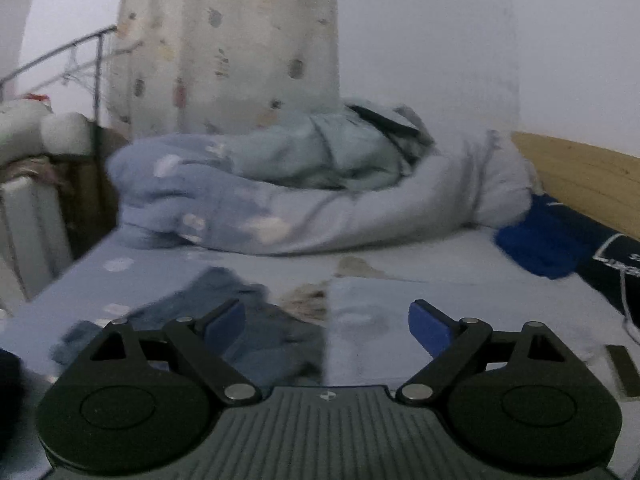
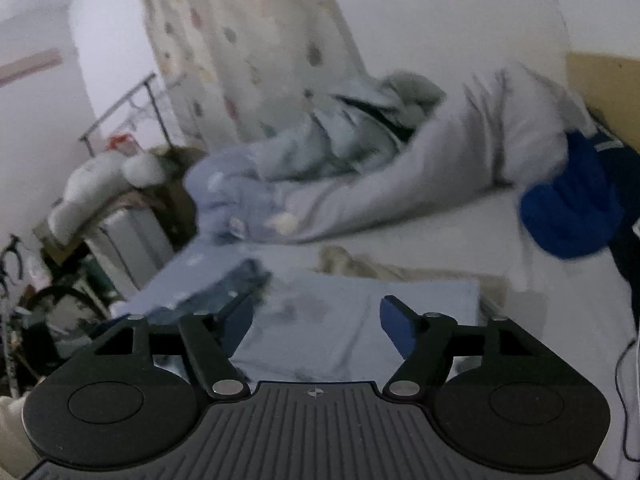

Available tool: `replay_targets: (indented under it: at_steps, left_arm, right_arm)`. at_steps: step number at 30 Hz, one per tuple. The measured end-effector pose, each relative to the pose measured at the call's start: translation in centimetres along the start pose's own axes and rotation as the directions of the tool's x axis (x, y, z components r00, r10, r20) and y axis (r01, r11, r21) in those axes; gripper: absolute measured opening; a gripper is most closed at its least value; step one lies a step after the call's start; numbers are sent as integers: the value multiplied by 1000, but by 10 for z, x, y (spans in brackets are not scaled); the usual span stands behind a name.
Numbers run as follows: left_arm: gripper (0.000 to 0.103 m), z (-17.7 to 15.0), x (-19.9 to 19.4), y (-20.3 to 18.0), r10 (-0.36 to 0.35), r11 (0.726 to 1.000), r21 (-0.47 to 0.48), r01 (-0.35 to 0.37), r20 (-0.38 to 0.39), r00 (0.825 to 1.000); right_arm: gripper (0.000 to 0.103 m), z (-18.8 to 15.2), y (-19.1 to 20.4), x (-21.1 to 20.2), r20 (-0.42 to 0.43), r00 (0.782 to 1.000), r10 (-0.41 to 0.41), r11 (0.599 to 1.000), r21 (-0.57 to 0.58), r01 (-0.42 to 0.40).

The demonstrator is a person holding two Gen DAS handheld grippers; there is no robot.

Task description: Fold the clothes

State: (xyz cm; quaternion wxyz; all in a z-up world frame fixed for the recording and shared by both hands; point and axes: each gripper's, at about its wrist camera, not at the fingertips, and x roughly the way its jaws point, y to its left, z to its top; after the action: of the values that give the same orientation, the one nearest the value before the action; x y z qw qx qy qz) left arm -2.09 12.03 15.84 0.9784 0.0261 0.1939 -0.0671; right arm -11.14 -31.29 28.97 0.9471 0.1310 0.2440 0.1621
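A pale blue folded garment (image 2: 360,320) lies flat on the bed in the right wrist view, with a darker blue denim piece (image 2: 236,280) at its left. The left wrist view shows the same pale garment (image 1: 380,320) and the denim piece (image 1: 224,320) below the fingers. My left gripper (image 1: 326,324) hangs above them, jaws wide open, nothing between the blue pads. Over the pale garment my right gripper (image 2: 316,328) is likewise open and empty. Both views are blurred.
A rumpled light-blue duvet (image 1: 304,196) with clothes heaped on it fills the far side of the bed. A bright blue cloth (image 1: 536,240) and dark garment lie right, by the wooden headboard (image 1: 580,176). A patterned curtain (image 1: 224,40), clothes rack and white plush toy (image 2: 104,184) stand left.
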Motion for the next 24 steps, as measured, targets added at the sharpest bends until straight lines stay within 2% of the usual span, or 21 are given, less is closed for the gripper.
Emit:
replay_targets:
  at_steps: [3, 4, 6, 9, 11, 14, 16, 17, 19, 20, 21, 24]
  left_arm:
    - [94, 9, -12, 13, 47, 999, 9, -47, 7, 999]
    - [100, 9, -15, 14, 35, 999, 12, -35, 5, 999]
    - [103, 5, -12, 12, 32, 999, 41, -32, 6, 999]
    - [103, -13, 16, -11, -12, 997, 80, 17, -64, 998]
    - [103, -26, 34, -24, -33, 993, 106, 46, -121, 992]
    - [102, -49, 68, -35, -65, 992, 92, 83, -190, 980]
    - [98, -64, 90, -43, -86, 991, 81, 108, -235, 968]
    - [94, -73, 98, -48, -83, 988, 105, 113, -255, 964]
    - [82, -91, 114, -58, -73, 980, 156, 123, -294, 953]
    - [73, -95, 124, -60, -78, 980, 151, 130, -312, 947]
    - [69, -97, 131, -59, -87, 981, 139, 137, -319, 944]
    - [62, -99, 143, -55, -91, 981, 136, 138, -302, 949]
  right_arm:
    - [82, 11, 29, -21, 55, 999, -1, 999, -33, 3]
    - [85, 11, 36, -23, 70, 998, -4, 999, -45, 7]
    - [88, 6, 50, -21, 99, 995, -15, 997, -75, 22]
    - [90, -24, 65, 12, 99, 994, -51, 989, -133, 65]
    - [90, -46, 67, 37, 65, 995, -77, 987, -134, 86]
    - [90, -79, 70, 74, 8, 993, -115, 986, -125, 115]
    - [90, -94, 69, 89, -4, 990, -138, 986, -99, 136]
    - [90, -102, 69, 95, -6, 988, -156, 983, -98, 154]
    - [90, -114, 69, 108, -32, 984, -178, 978, -114, 173]
    - [90, -119, 69, 114, -44, 982, -185, 976, -127, 178]
    - [90, -124, 69, 119, -53, 980, -192, 973, -142, 183]
    - [90, -141, 72, 138, -77, 973, -218, 958, -209, 198]
